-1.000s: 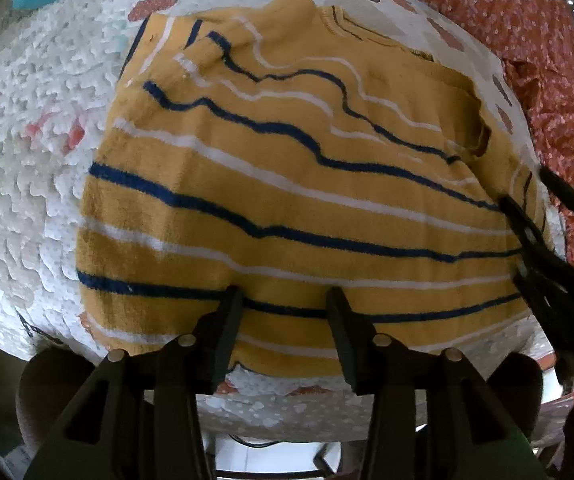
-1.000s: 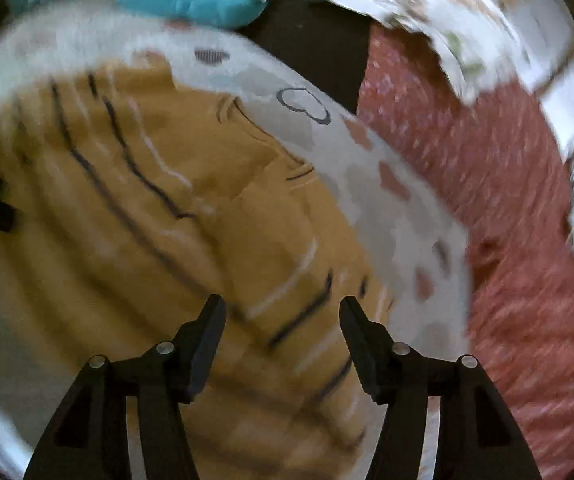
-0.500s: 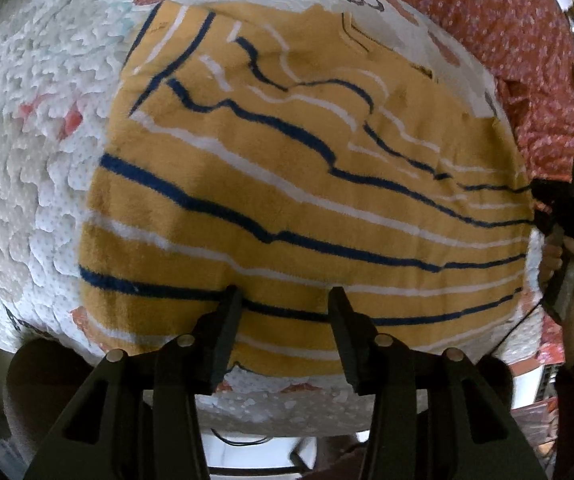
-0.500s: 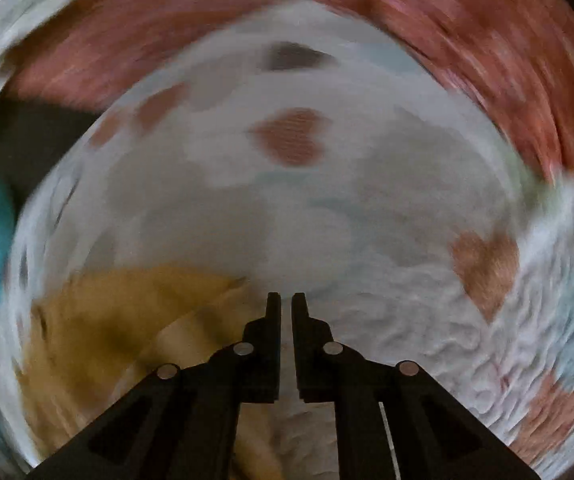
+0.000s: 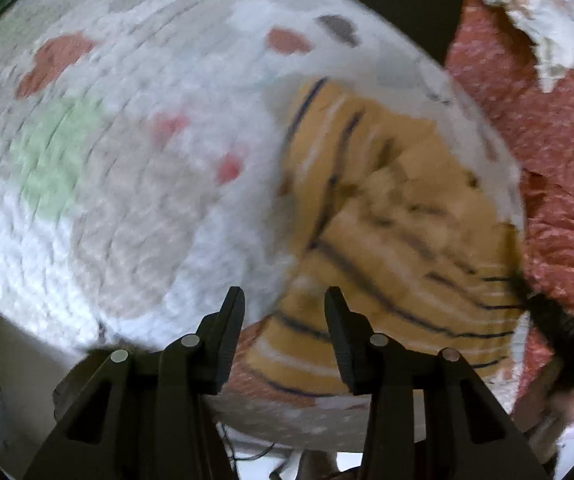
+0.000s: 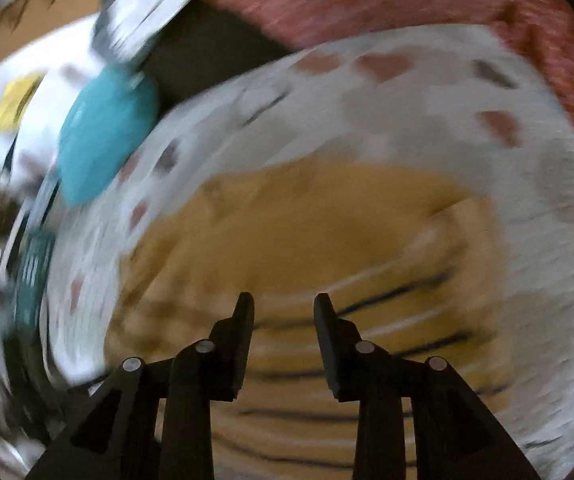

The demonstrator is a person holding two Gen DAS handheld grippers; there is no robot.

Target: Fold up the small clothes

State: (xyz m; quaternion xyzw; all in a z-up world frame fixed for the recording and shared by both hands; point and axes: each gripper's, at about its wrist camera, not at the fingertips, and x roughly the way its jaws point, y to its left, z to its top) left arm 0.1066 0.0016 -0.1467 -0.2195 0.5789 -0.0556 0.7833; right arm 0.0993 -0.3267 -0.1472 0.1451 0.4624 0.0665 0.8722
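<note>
Since the earlier frames the left view has swung off the shirt [image 5: 399, 216]: then the yellow cloth filled the picture flat and spread, with the left gripper [image 5: 283, 300] over its near hem; now the shirt sits in the right half of that view, bunched and partly doubled over itself, and bare quilt [image 5: 99, 184] fills the left half. The right gripper [image 6: 283, 304], pinched together over quilt half a second ago, now hangs over the shirt again with a gap between its fingers.

Both views are badly smeared, so details are soft. The shirt, yellow with dark blue and white stripes, lies on the white quilt printed with hearts, near its right edge in the left view. In that view a raised fold runs across its middle. Beyond the quilt's right edge lies red patterned cloth [image 5: 547, 148].

The left gripper's jaws are closing slightly, with nothing between them; its right finger [image 5: 339, 332] is over the shirt's lower left corner, the left one over quilt. The right gripper's jaws are opening, empty, with striped cloth below them. A dark shape at the right edge of the left view, probably the right gripper, touches or overlaps the shirt's edge; I cannot tell which.

A teal cushion [image 6: 103, 136] lies past the quilt's far left edge in the right view.
</note>
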